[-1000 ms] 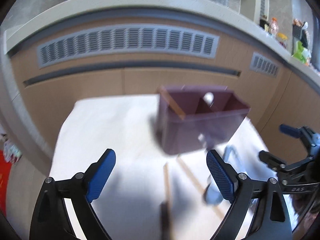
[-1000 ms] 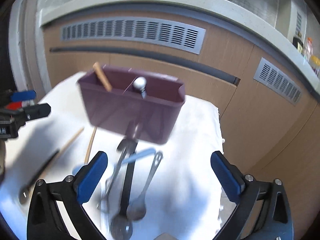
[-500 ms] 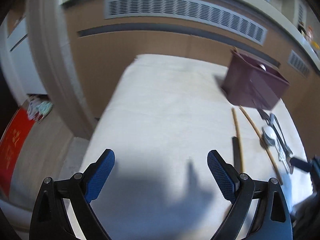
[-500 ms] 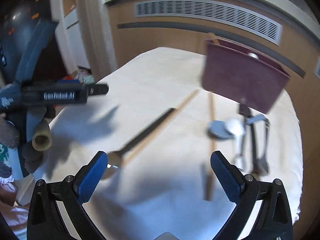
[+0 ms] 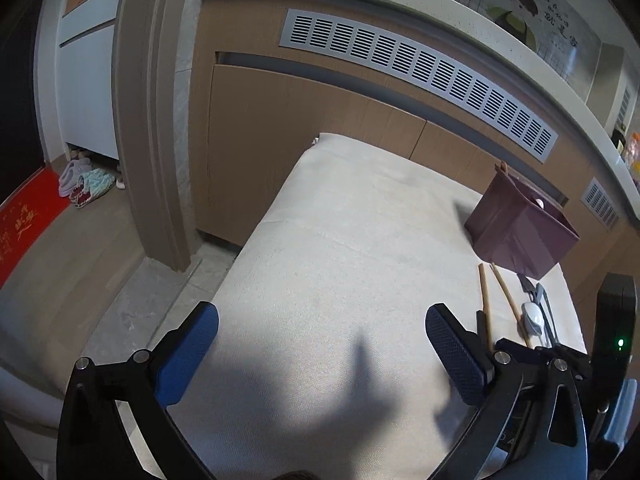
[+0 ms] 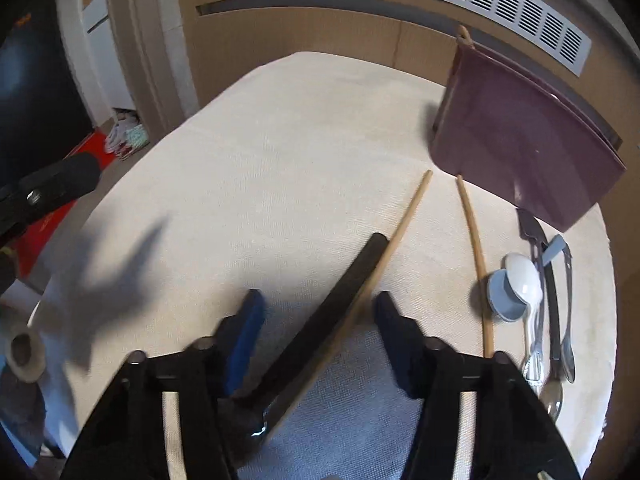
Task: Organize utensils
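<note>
My right gripper [image 6: 319,300] points down at the cream tablecloth [image 6: 280,152], and its jaws are closing. Between them lie a black-handled utensil [image 6: 360,264] and a wooden chopstick [image 6: 404,220]; a gap shows on both sides, so the pads are not pressing. A second chopstick [image 6: 474,248] lies further right. A purple utensil holder [image 6: 520,148] stands at the back right with a chopstick end sticking out. My left gripper [image 5: 320,316] hangs over bare cloth on the left, jaws opening wide, nothing between them. Its view shows the holder [image 5: 520,236] far right.
A white spoon [image 6: 522,276], a pale blue spoon [image 6: 502,300] and several metal utensils [image 6: 554,320] lie right of the chopsticks. Wooden cabinets with vent grilles [image 5: 420,76] stand behind the table. A pillar [image 5: 148,120], slippers [image 5: 84,184] and a red mat [image 5: 24,220] are at left.
Both views have swung left, away from the holder. My right gripper has dropped over the black-handled utensil and its jaws have narrowed. My left gripper has moved left over bare cloth.
</note>
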Available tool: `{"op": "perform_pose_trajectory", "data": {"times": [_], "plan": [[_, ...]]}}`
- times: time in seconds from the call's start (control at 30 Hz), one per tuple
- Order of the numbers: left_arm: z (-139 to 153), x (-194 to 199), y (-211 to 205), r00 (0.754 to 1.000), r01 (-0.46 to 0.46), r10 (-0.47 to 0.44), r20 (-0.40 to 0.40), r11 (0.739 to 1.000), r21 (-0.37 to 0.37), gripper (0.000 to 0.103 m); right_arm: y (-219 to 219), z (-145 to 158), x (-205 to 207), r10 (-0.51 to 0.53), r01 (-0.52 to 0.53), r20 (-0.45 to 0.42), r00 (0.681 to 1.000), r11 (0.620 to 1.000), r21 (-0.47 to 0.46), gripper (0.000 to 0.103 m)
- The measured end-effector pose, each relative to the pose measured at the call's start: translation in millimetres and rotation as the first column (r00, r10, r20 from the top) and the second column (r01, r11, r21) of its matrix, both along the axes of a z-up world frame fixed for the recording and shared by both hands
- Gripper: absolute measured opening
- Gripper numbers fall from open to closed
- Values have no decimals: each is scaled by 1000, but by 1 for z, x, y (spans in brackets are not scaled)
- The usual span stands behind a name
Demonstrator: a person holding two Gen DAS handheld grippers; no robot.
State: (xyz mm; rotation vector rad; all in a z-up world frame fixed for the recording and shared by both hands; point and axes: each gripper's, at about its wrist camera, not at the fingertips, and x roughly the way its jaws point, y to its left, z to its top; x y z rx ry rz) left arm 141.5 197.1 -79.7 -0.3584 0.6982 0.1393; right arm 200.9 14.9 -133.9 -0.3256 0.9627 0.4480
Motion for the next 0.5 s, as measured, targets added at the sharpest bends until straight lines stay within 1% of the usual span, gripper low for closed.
{"op": "perform_pose_trajectory", "data": {"times": [0.03, 0.07, 0.13, 0.2, 0.33, 0.4, 0.5], "plan": [[0, -1, 0, 1000, 0, 0, 4, 1000, -4, 103, 1, 1, -5, 11, -11, -3, 1000, 1000, 0, 23], [0, -1, -1, 1000, 1, -1, 6, 1000, -7, 103, 0, 2, -7, 20, -20, -7, 1000, 1000, -3, 15], [1, 0, -5, 1000, 17, -16, 9, 1000, -21, 103, -12, 7, -10, 22, -22, -18, 1000, 1000, 1, 11], [1, 1, -9, 999, 40, -40, 12, 999, -34, 103, -31, 11, -10, -2, 2, -19, 1000, 1000, 17, 6], [2, 7, -23, 997, 79, -79, 7, 996, -32, 103, -78, 24, -7, -80, 81, -17, 997, 995, 64, 5], [2, 12, -31, 995, 102, -103, -1, 994, -44, 103, -101, 29, -6, -127, 127, -5, 992, 989, 75, 5], [-1, 20, -45, 988, 151, -152, -14, 986, -67, 103, -131, 35, -10, -180, 180, -12, 984, 977, 116, 5]]}}
